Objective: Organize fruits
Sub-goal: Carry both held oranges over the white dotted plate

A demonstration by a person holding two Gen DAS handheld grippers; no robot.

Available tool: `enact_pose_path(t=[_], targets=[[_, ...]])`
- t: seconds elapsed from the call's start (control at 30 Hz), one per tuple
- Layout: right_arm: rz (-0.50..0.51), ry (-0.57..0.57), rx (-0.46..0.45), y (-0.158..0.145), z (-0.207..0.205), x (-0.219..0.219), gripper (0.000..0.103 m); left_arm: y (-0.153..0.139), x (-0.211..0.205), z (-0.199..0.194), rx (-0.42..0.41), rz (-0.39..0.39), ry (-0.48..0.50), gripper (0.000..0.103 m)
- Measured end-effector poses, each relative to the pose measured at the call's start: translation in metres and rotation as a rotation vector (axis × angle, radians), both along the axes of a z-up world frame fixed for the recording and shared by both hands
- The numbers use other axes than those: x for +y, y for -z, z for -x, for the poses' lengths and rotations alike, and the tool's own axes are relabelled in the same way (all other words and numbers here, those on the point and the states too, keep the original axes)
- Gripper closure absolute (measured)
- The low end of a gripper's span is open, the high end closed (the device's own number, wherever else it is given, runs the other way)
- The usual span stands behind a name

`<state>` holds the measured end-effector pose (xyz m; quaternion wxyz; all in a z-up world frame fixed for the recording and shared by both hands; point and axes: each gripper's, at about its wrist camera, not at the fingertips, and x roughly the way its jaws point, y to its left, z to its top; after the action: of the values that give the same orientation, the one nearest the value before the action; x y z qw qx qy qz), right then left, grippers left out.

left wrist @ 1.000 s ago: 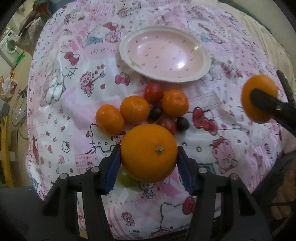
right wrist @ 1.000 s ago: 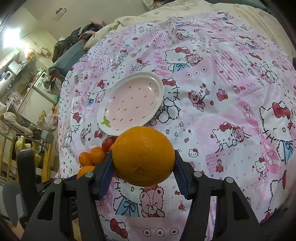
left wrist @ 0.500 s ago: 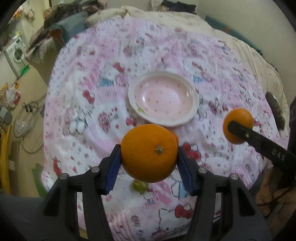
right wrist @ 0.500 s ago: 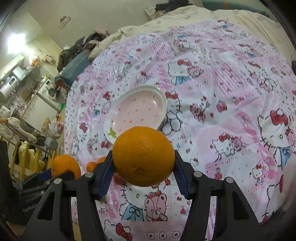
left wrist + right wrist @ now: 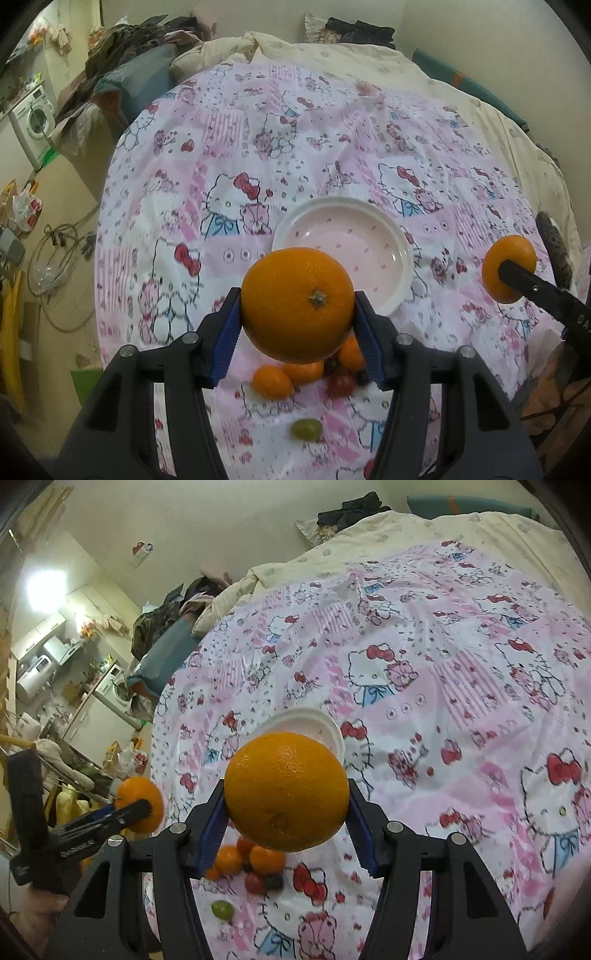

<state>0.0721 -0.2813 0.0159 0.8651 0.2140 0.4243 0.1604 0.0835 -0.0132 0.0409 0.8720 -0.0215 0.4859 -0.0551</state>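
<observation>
tablecloth (image 5: 258,155): pink cartoon print, covers table | plate (image 5: 400,254): on cloth, beyond fruit pile | left gripper (image 5: 297,325): jaws clamped on orange (image 5: 297,304), held above pile | right gripper (image 5: 286,814): jaws clamped on second orange (image 5: 286,792), aloft | mandarins (image 5: 271,380): clustered on cloth | green grape (image 5: 306,429): nearby, apart

Plate (image 5: 334,734) near rim was mostly hidden behind held orange (image 5: 287,792). Small fruit pile (image 5: 306,373) was partly covered by other orange (image 5: 297,304); dark fruits in it couldn't be identified.
</observation>
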Motion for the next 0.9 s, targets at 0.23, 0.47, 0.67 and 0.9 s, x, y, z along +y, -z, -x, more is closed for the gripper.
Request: enact_pose_path(t=[0.23,0.47,0.67,0.9], targets=[[0.044,-0.028,0.017,0.008,-0.035,0.009,0.042,0.015,-0.005,-0.037,0.011,0.003,0.029,0.049],[0.059,-0.066,0.049,0.022,-0.067,0.017,0.042,0.034,-0.012,-0.069,0.014,0.018,0.078,0.049],[0.062,-0.087,0.090,0.038,-0.094,0.020,0.042,0.049,-0.020,-0.086,0.058,0.051,0.089,0.049],[0.019,-0.124,0.189,0.066,-0.122,0.028,0.042,0.062,-0.017,-0.094,0.082,0.048,0.082,0.049]])
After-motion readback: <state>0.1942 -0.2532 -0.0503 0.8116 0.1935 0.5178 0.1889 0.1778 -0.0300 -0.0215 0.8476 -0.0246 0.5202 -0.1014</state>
